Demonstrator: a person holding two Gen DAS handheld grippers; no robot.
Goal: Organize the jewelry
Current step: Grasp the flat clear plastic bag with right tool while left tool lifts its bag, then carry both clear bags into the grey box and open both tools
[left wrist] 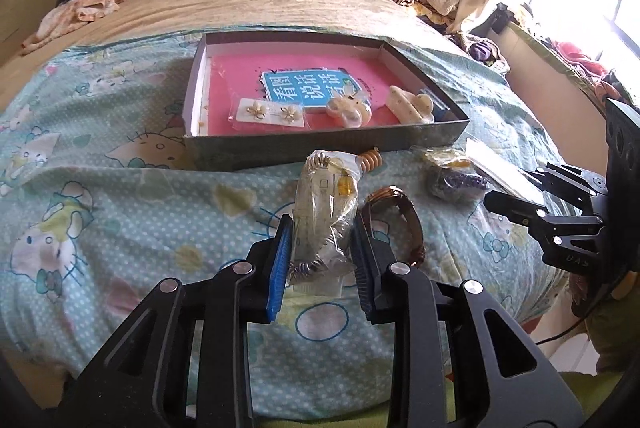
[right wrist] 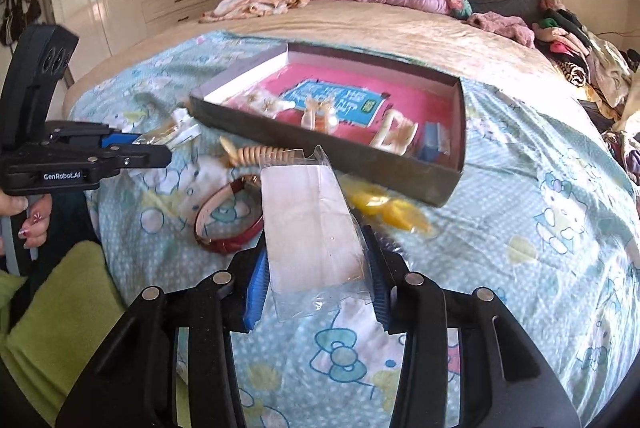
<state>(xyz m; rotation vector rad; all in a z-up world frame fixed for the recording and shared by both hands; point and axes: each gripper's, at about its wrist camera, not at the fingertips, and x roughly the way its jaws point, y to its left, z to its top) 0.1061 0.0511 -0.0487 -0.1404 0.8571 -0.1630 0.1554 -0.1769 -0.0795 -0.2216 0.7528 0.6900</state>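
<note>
While each claw grips a packet — box [left wrist: 320,144] edge near; bedspread [left wrist: 120,212] around.

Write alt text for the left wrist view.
The left gripper holds a clear packet of jewelry over a Hello Kitty bedsheet. Beyond it lies a shallow box holding packaged earrings and hair clips.

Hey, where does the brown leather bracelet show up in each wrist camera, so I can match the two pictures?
Left wrist view: the brown bracelet lies on the bedspread just right of the left claw, which grips a clear packet.
Right wrist view: the bracelet sits left of centre, beside the right claw and its flat packet.
Shared landmark: the shallow box with the pink lining, beyond the bracelet in both.
</note>
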